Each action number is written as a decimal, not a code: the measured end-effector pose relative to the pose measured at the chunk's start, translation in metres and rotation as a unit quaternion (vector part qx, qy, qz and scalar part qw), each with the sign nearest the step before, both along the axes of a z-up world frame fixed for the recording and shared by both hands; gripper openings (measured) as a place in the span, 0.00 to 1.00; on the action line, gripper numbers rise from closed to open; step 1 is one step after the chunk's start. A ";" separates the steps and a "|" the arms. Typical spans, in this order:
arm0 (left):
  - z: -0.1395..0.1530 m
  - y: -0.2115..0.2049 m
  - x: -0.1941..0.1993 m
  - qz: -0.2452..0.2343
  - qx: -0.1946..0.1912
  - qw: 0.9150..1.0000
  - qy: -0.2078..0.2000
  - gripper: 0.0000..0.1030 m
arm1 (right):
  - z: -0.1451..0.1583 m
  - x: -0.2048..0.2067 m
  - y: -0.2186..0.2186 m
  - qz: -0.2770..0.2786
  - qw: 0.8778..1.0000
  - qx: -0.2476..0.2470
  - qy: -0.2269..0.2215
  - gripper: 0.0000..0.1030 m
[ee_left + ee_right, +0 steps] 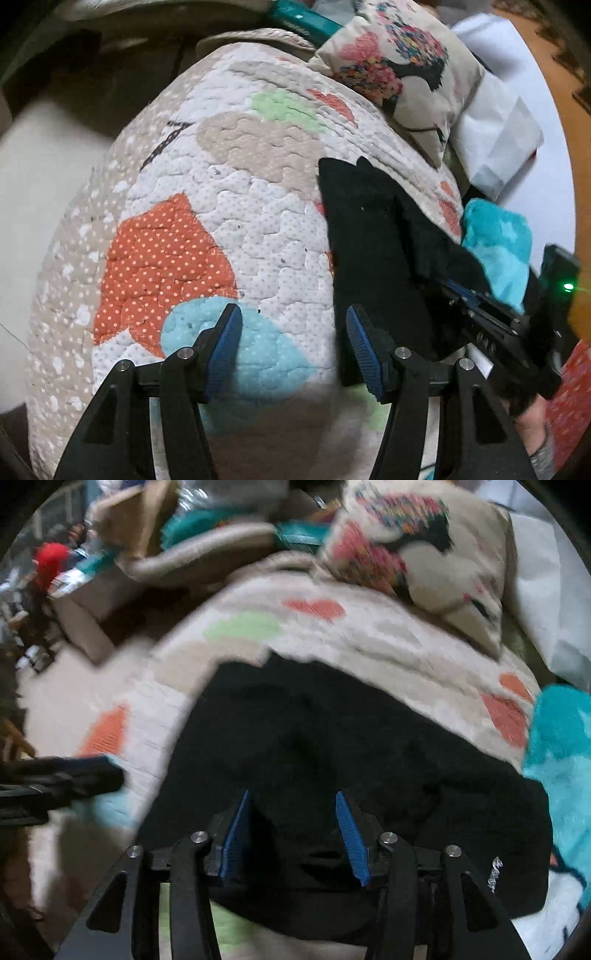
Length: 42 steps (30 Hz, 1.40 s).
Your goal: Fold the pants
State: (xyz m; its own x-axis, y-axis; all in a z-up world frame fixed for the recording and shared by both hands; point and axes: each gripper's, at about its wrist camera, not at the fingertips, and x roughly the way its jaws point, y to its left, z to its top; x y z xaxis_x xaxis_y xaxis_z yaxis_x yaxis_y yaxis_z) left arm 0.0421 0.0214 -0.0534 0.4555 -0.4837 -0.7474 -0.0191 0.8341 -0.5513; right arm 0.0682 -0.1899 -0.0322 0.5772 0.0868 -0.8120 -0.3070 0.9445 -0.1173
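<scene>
Black pants (332, 738) lie folded in a thick bundle on a patchwork quilt (166, 686). In the left wrist view the pants (369, 240) lie to the right. My left gripper (293, 314) is open and empty above the quilt (240, 192), just left of the pants' edge. My right gripper (293, 797) is open, low over the middle of the pants, holding nothing. It shows in the left wrist view (491, 325) at the right. The left gripper shows at the left edge of the right wrist view (74, 775).
A printed pillow (399, 74) lies at the far end of the quilt. A turquoise fluffy cloth (495, 236) sits right of the pants. White fabric (495, 147) lies beyond. Boxes and clutter (110, 554) stand at the far left off the bed.
</scene>
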 end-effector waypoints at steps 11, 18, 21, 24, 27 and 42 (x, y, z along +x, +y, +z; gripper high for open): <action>-0.003 0.017 0.005 0.026 -0.082 0.996 0.029 0.57 | 0.020 -0.006 -0.189 -0.359 0.908 0.211 -0.046 0.20; -0.003 -0.001 0.004 -0.002 -0.064 0.998 0.023 0.57 | 0.038 -0.001 -0.119 -0.178 0.956 0.230 -0.051 0.59; -0.003 -0.012 0.005 -0.017 -0.059 0.998 0.018 0.57 | 0.022 0.008 -0.087 -0.134 0.977 0.167 -0.024 0.61; -0.004 -0.027 0.009 -0.031 -0.057 0.998 0.012 0.57 | 0.003 0.011 -0.094 -0.185 0.978 0.096 0.003 0.27; -0.005 -0.043 0.015 -0.045 -0.054 0.997 0.007 0.57 | 0.017 0.008 -0.116 -0.248 0.965 0.084 -0.023 0.32; -0.007 -0.083 0.022 -0.061 -0.020 0.998 -0.015 0.76 | 0.022 0.131 0.055 0.056 0.981 0.047 0.177 0.66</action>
State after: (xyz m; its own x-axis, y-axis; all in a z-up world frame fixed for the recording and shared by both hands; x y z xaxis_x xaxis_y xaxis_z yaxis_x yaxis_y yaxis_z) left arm 0.0642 -0.0611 -0.0605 0.4126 -0.5665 -0.7134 0.0989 0.8063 -0.5831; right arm 0.1987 -0.1345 -0.0104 0.2428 0.2182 -0.9452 -0.4161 0.9036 0.1017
